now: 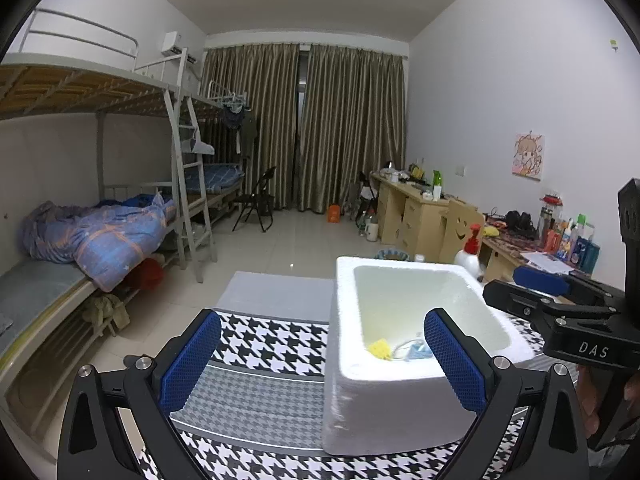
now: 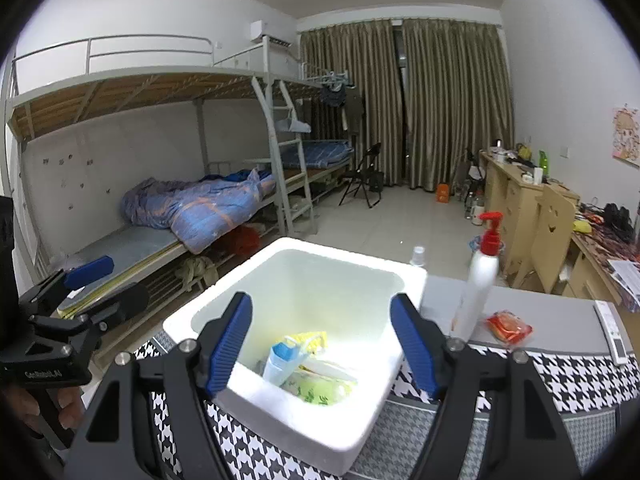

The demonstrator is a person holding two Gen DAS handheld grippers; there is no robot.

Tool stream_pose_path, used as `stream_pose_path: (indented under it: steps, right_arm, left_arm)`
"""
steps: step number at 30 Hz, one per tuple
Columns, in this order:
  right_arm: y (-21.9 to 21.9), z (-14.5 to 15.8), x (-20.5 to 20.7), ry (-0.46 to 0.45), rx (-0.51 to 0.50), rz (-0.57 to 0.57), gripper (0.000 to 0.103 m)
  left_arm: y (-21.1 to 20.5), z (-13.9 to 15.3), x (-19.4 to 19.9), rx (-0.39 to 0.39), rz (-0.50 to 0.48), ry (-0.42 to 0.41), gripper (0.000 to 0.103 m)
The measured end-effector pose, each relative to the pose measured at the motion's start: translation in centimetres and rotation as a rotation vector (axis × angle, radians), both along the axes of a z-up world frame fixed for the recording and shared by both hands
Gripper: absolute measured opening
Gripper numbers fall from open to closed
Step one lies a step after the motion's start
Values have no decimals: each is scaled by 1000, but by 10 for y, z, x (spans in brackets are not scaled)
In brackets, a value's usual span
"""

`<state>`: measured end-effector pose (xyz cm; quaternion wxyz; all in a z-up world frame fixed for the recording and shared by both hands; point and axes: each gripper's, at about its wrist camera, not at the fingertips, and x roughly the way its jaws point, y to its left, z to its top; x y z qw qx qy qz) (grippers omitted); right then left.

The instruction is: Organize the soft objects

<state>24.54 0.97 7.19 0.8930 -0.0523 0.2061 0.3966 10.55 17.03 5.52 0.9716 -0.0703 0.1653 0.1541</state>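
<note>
Blue-padded and wide apart, the right gripper [image 2: 322,344] hung nearest the lens with nothing between its pads, poised over the near edge of the white foam box [image 2: 376,280]. Down in that box lay the soft things: a folded blue face mask [image 2: 282,362], a yellow piece [image 2: 310,340] behind it and a green-printed tissue pack [image 2: 318,390] along the near wall. Over on the other side, the left gripper [image 1: 324,360] was released as well, its fingers [image 1: 192,360] spread above the houndstooth cloth [image 1: 276,344] with the box's left wall between them but untouched. That black-and-white cloth covered the table, grey-checked bands running across it, and a plain grey strip [image 2: 556,324] lay along the far edge. On that strip stood a white pump bottle [image 2: 478,276] with a red top, upright just right of the box, and beside it a red-orange packet [image 2: 509,328]; a white remote [image 2: 614,334] lay at the far right. Beyond the table the pale tiled floor [image 1: 304,236] opened out. Metal bunk beds [image 1: 100,92] lined the left wall, a blue quilt [image 1: 104,236] heaped on the lower bunk, a ladder [image 1: 192,184] further along. Light wooden desks [image 1: 404,204], thoroughly cluttered, ran down the right wall under a cartoon poster [image 1: 528,156]. A black folding chair [image 1: 258,200] stood before the drawn tan curtains [image 1: 320,120] at the very back, an orange item [image 1: 334,213] on the floor near them.
</note>
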Motion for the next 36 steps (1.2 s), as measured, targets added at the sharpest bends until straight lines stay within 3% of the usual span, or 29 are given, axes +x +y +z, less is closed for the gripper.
stream_pose_path:
  steps: [3, 9, 36]
  right_arm:
    - [-12, 1, -5, -6, 14, -24, 82]
    - [-35, 2, -22, -32, 50, -91, 103]
    - [-95, -13, -89, -146, 86, -210, 103]
  left_arm:
    - [-8, 2, -3, -1, -6, -2, 102]
    - [-31, 5, -12, 23, -39, -27, 102]
    - [-79, -6, -58, 49, -97, -77, 102]
